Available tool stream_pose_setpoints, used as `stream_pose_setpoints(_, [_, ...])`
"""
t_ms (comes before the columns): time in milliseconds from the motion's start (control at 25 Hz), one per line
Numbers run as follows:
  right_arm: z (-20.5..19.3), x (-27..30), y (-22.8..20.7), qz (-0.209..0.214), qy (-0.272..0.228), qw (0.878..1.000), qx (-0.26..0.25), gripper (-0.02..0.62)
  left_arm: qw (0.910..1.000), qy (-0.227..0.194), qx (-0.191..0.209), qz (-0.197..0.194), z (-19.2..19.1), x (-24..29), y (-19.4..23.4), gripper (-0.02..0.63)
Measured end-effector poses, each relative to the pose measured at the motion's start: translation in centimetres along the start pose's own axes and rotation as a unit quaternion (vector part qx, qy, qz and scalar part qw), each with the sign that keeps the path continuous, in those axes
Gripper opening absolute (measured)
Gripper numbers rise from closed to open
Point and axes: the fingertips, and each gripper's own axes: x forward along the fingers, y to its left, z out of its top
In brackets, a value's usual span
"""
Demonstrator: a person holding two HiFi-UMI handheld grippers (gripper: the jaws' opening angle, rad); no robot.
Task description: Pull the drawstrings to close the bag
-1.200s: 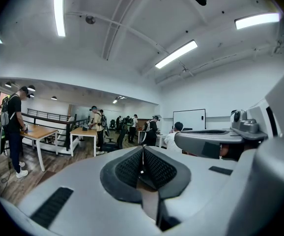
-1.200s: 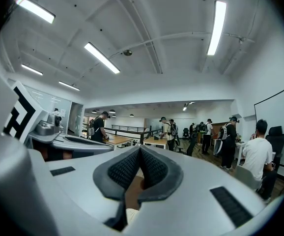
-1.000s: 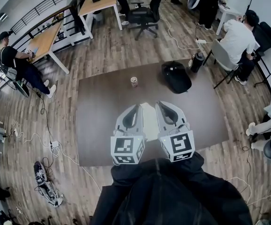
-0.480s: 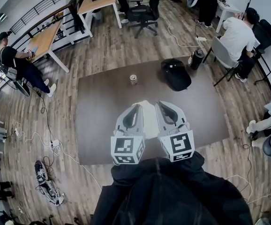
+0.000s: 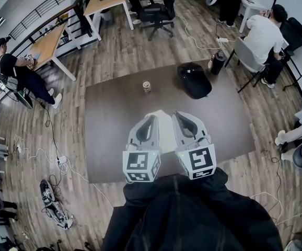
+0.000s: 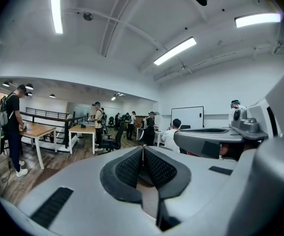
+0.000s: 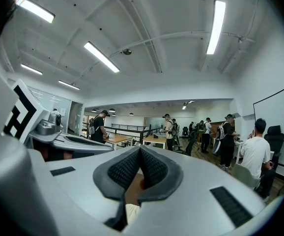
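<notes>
1. Table: a dark slab in the middle of the wood floor that bears everything below.
2. Black pack: slumped at the far right of the table, well apart from both grippers.
3. Pouch: a pale, flat piece on the near half of the table, probably the bag to be closed. It looks like soft, light cloth that will bunch and slide if tugged. Best taken by its drawstrings, one per side, but I cannot make them out from here. It shows in the gap between the two grippers, beneath them; touching or not, I cannot tell.
4. Left gripper: jaws pressed together, nothing between the pads.
5. Right gripper: the same, closed on nothing, just beside the left.
6. Can: upright beyond the pouch.
</notes>
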Motion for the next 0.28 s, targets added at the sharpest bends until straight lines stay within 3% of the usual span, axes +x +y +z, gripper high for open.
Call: stream_pose_setpoints(280, [-0.13, 0.16, -0.55, -0.007, -0.014, 1.0, 0.003, 0.021, 1.0, 0.001, -0.001, -0.002, -0.39, 0.48, -0.15, 0.037])
